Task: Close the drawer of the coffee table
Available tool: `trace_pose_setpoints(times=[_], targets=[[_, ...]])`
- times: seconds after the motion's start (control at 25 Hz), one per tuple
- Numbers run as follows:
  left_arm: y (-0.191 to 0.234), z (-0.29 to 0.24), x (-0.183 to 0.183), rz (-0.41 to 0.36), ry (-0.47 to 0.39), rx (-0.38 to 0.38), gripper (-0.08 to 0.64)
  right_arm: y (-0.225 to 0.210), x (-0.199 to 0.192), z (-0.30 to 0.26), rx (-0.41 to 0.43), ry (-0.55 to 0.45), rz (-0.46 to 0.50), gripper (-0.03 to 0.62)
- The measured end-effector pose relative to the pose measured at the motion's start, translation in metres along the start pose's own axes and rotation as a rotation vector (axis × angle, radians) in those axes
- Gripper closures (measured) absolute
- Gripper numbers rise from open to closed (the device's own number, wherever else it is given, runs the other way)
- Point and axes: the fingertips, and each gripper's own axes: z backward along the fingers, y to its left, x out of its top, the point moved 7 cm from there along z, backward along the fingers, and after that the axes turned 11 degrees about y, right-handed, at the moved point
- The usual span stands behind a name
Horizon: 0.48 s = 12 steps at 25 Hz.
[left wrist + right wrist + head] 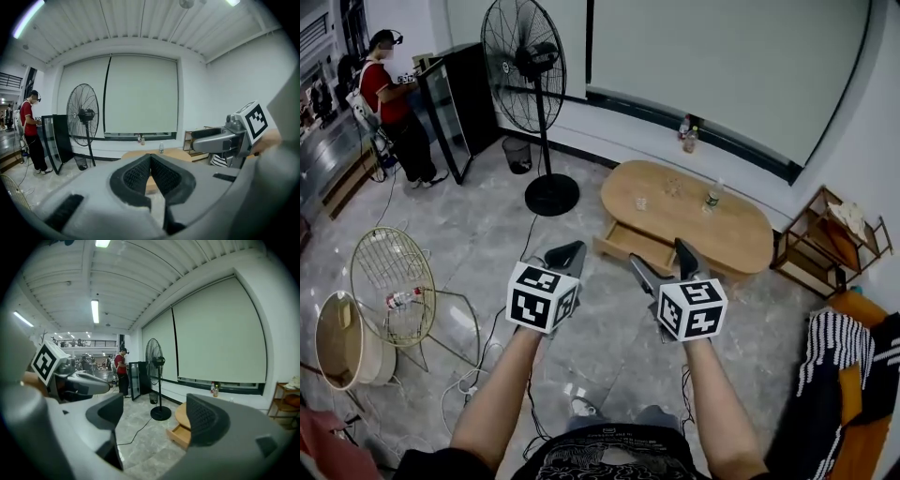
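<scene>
The drawer point(628, 246) stands pulled out of the oval coffee table point(741, 234), opening toward the person; the table's long axis runs left to right. Both forearms reach forward, well short of it. The left gripper point(569, 251) is clenched empty and the right gripper point(664, 262) released (nothing between). The grey marble floor point(487, 234) also holds a standing fan point(525, 66).

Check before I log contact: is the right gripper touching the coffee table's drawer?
Apart. In the right gripper view the drawer lies well beyond the open right gripper, floor between.
</scene>
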Motion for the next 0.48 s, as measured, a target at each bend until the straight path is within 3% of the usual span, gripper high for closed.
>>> trace_pose_setpoints(times=[0.48], targets=[[0.028, -0.027, 0.007, -0.04, 0.001, -0.045, 0.558, -0.013, 0.003, -0.026, -0.075, -0.026, -0.058, 0.181]])
